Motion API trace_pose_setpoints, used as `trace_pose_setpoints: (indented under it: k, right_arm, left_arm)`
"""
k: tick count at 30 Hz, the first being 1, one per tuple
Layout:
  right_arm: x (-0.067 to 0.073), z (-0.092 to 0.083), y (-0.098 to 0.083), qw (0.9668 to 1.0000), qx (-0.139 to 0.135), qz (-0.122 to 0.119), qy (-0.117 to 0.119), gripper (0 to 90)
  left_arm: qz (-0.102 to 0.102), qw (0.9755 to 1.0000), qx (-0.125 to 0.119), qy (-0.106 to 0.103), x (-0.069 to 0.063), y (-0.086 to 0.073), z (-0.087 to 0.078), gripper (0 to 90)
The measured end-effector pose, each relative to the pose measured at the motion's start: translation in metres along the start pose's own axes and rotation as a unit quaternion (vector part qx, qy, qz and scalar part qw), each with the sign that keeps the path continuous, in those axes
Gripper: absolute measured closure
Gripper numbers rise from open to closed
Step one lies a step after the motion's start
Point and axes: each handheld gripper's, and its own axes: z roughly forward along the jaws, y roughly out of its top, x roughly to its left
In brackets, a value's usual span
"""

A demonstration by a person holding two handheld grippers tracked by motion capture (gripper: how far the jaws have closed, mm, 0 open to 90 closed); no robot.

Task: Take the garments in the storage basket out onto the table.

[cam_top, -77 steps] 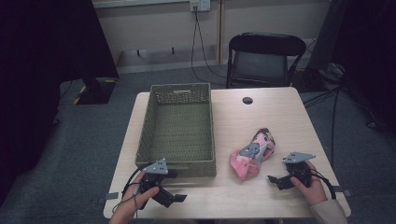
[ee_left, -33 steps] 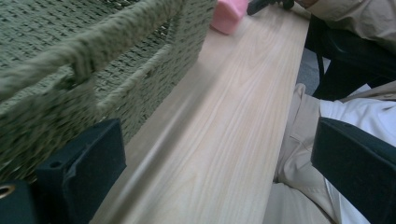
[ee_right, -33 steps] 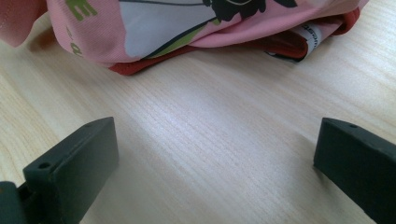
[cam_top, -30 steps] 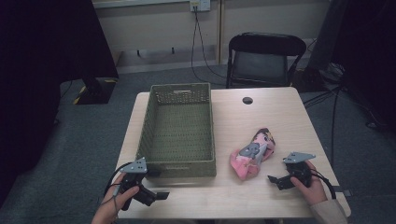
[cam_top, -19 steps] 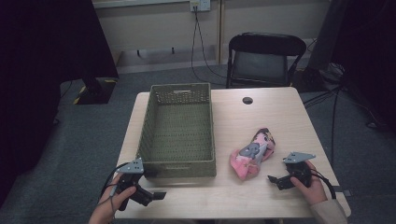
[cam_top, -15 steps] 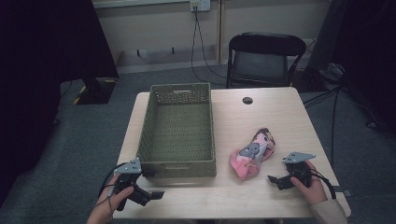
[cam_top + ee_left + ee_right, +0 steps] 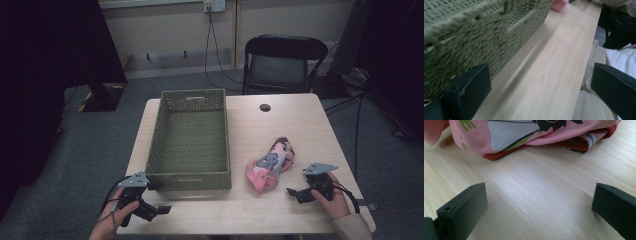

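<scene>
A crumpled pink printed cloth [image 7: 270,165] lies on the wooden table [image 7: 280,125], right of a green woven basket [image 7: 192,137] that holds nothing. My right gripper [image 7: 294,194] rests on the table just right of and nearer than the cloth, open, its jaws pointing at it; the cloth [image 7: 524,137] lies a short way beyond the jaws. My left gripper [image 7: 159,210] sits at the table's near left corner, open, beside the basket's near wall [image 7: 474,42]. Nothing is between either pair of jaws.
A small black disc [image 7: 265,107] lies on the far part of the table. A black folding chair [image 7: 282,62] stands behind the table. Cables run along the floor at right. The person's leg [image 7: 609,65] is beyond the table edge in the left gripper view.
My left gripper has drifted left and toward the table's near corner, away from the basket's front. The right gripper and the cloth have stayed in place.
</scene>
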Motion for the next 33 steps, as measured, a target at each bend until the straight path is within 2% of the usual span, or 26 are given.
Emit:
trace_pose_setpoints:
  k: [5, 18, 21, 33]
  right_arm:
    - [0.0, 0.0, 0.0, 1.0, 0.0, 0.0, 0.0, 0.0]
    - [0.0, 0.0, 0.0, 1.0, 0.0, 0.0, 0.0, 0.0]
    - [0.0, 0.0, 0.0, 1.0, 0.0, 0.0, 0.0, 0.0]
    - [0.0, 0.0, 0.0, 1.0, 0.0, 0.0, 0.0, 0.0]
  left_arm:
    - [-0.007, 0.9999, 0.01, 0.002, 0.004, -0.007, 0.0, 2.7]
    - [-0.01, 0.9991, 0.031, 0.027, 0.013, -0.021, 0.003, 2.7]
    - [-0.003, 0.9986, 0.041, 0.033, 0.014, -0.025, 0.005, 2.7]
    - [0.006, 0.9946, 0.085, 0.06, 0.019, -0.041, 0.014, 2.8]
